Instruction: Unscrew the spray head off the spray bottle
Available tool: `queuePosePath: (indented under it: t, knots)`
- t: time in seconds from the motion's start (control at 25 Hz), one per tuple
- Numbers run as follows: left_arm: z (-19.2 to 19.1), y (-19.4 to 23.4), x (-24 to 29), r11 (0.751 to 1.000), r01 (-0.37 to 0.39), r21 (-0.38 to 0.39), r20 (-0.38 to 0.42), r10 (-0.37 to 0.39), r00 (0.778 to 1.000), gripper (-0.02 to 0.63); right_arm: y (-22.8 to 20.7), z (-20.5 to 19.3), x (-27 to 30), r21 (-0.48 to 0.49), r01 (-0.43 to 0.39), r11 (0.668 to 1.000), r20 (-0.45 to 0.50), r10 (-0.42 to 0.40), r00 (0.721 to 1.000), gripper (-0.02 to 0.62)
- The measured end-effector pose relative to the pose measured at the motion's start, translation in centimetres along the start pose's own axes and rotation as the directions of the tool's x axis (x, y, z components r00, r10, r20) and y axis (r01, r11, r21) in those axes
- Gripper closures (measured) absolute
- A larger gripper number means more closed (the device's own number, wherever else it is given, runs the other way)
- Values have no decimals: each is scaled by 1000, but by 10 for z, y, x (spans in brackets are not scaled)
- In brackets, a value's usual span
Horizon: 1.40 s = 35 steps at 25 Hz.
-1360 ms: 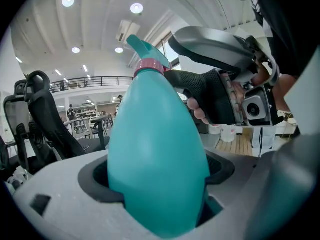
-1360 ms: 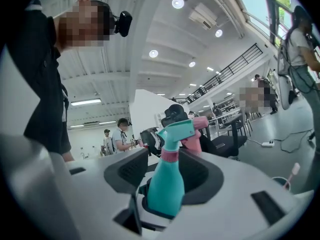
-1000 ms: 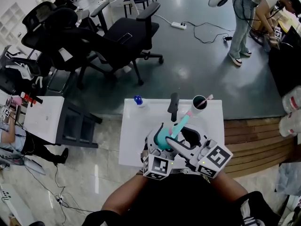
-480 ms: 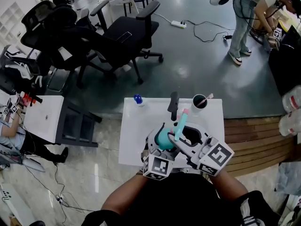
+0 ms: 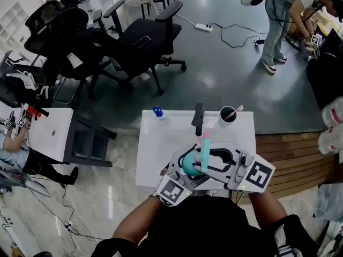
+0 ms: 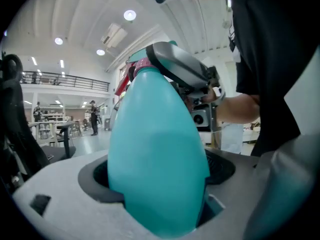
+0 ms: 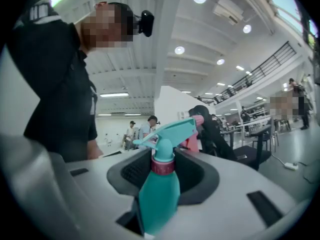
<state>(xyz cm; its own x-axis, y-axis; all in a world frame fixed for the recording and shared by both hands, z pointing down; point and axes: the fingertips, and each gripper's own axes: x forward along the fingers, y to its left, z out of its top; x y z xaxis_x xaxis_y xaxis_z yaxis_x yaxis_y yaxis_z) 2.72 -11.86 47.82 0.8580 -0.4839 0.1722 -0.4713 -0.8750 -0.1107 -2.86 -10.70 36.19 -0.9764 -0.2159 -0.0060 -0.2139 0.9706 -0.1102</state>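
Note:
A teal spray bottle (image 5: 189, 166) is held over the near edge of the white table (image 5: 161, 143). Its teal spray head (image 5: 204, 149), tipped with a pink nozzle, points away from me. My left gripper (image 5: 185, 167) is shut on the bottle's fat body, which fills the left gripper view as a teal spray bottle (image 6: 157, 159). My right gripper (image 5: 213, 160) comes in from the right. In the right gripper view, the right gripper (image 7: 163, 166) closes its black pads around the pink collar (image 7: 163, 165), just under the spray head (image 7: 170, 131).
At the table's far edge stand a black cup (image 5: 227, 114) with a stick in it, a black upright handle (image 5: 198, 118) and a small blue-capped thing (image 5: 157, 112). Black office chairs (image 5: 134, 42) stand beyond. A person (image 5: 278, 25) stands far right. A wooden step (image 5: 289, 159) lies on the right.
The spray head swung from pointing up-right to pointing straight away. Both grippers drew a little nearer to me, and the right gripper's marker cube shifted right.

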Motion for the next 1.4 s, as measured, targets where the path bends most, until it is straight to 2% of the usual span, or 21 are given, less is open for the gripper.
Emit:
queuePosePath:
  t: [0.12, 0.24, 0.36, 0.48, 0.56, 0.64, 0.76, 0.84, 0.96, 1.08, 1.2, 1.28, 1.32, 1.4]
  knots:
    - [3, -22, -7, 989, 145, 41, 23, -146, 989, 138, 20, -1, -6, -50, -142, 989, -38, 140, 989, 448]
    - [-1, -38, -12, 966, 256, 44, 25, -257, 966, 138, 31, -6, -12, -87, -240, 967, -86, 233, 969, 448]
    - [15, -47, -15, 946, 324, 5, 82, -324, 943, 138, 39, -9, -15, -114, -314, 943, -118, 301, 946, 448]
    - [18, -57, -18, 929, 369, -8, 87, -367, 926, 138, 45, -8, -19, -89, -353, 931, -117, 342, 932, 446]
    - [15, -55, -18, 936, 352, 6, 69, -352, 934, 138, 45, -7, -19, -67, -349, 935, -106, 341, 934, 445]
    - [6, -46, -17, 952, 304, 22, 39, -305, 952, 138, 42, -8, -15, -61, -316, 947, -95, 310, 946, 427]
    - [-5, -27, -13, 981, 193, 20, 12, -193, 981, 138, 32, -12, -9, -52, -234, 971, -67, 230, 971, 355]
    - [-10, -16, -10, 992, 128, 11, 3, -128, 992, 138, 24, -15, -6, -45, -158, 986, -42, 156, 987, 347]
    - [-15, -5, -8, 998, 60, 12, -19, -60, 998, 138, 13, -15, -3, 32, -65, 997, 21, 65, 998, 347]
    - [-20, 3, -7, 1000, 19, 10, -37, -18, 999, 138, 5, -12, -3, 138, -21, 990, 94, 8, 996, 348]
    - [-30, 4, -6, 1000, -5, 15, -64, 6, 998, 138, -8, -12, -7, 203, 22, 979, 150, -53, 987, 373]
    - [-36, 2, -6, 1000, -8, 19, -82, 9, 997, 138, -15, -14, -10, 232, 58, 971, 157, -97, 983, 403]
    - [-37, 1, -6, 1000, -6, 21, -84, 8, 996, 138, -17, -14, -11, 235, 74, 969, 154, -112, 982, 450]
    - [-37, 1, -6, 1000, -3, 22, -82, 5, 997, 138, -17, -16, -11, 226, 88, 970, 145, -123, 982, 453]
